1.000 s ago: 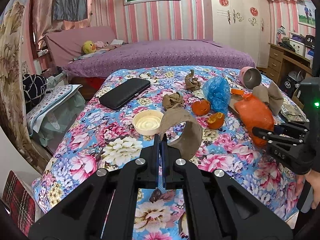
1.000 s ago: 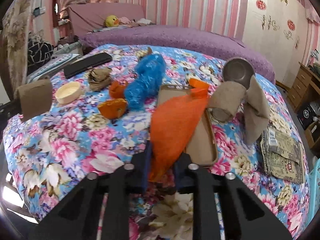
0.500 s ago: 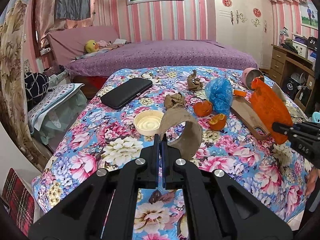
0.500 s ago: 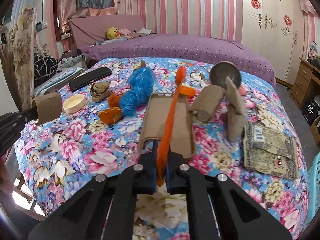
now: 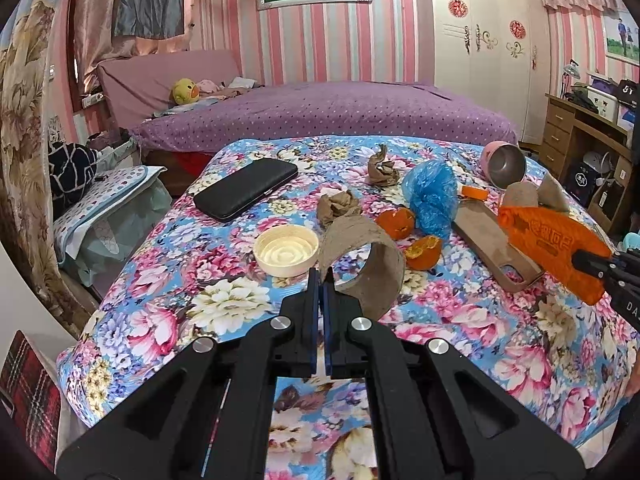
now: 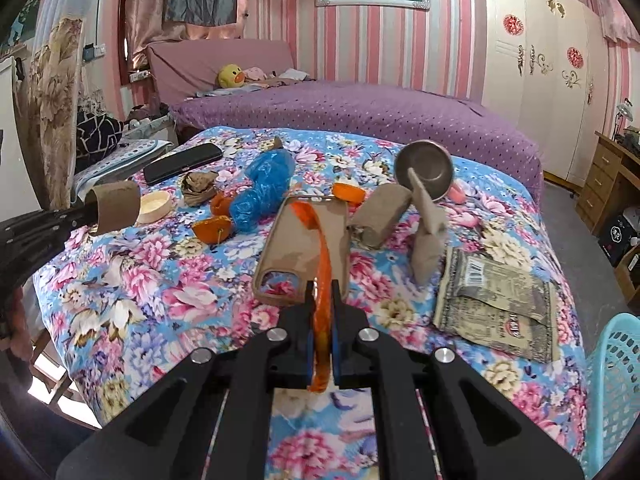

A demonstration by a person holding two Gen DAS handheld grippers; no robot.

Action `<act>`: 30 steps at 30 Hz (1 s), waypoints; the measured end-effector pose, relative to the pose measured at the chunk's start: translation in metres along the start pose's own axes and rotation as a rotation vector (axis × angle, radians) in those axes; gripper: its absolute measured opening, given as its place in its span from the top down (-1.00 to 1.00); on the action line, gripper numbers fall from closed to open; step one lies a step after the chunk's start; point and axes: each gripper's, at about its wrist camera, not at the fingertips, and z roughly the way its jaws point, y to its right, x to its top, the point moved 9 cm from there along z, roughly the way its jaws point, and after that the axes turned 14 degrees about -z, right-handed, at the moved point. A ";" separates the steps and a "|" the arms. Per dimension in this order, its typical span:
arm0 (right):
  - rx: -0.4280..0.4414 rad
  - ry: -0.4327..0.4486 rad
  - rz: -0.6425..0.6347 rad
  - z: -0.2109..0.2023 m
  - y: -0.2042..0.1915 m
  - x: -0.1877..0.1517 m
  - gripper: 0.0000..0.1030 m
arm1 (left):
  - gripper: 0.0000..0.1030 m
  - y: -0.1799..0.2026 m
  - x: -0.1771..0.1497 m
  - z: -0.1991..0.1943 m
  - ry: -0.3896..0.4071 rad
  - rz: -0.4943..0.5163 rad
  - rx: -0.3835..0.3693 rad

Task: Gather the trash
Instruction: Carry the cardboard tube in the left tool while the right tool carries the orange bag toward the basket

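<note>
We hold a cardboard ring (image 5: 362,256) in the left gripper (image 5: 319,276) and an orange wrapper (image 6: 322,264) in the right gripper (image 6: 322,292), both clamped tight; orange peels (image 6: 212,229), paper wads (image 5: 338,205) and a blue bag (image 6: 262,192) remain, the basket (image 6: 614,392) waiting.

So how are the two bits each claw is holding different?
The left claw pinches a brown cardboard ring, stiff and curled into a loop. The right claw pinches an orange wrapper, flat, thin and printed with lettering, seen edge-on from its own camera. Both are lifted clear of the floral bedspread, each clamped by one edge.
</note>
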 end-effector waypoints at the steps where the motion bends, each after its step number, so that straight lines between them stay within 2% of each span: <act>1: 0.000 0.002 0.001 -0.001 0.002 -0.001 0.88 | 1.00 0.002 0.000 0.000 0.000 0.001 -0.002; 9: 0.000 0.015 0.008 -0.011 0.013 -0.004 0.89 | 1.00 0.015 -0.002 -0.001 0.005 0.019 -0.002; 30: -0.015 0.056 0.028 -0.032 0.038 -0.008 0.89 | 1.00 0.019 -0.002 -0.002 0.005 0.018 -0.011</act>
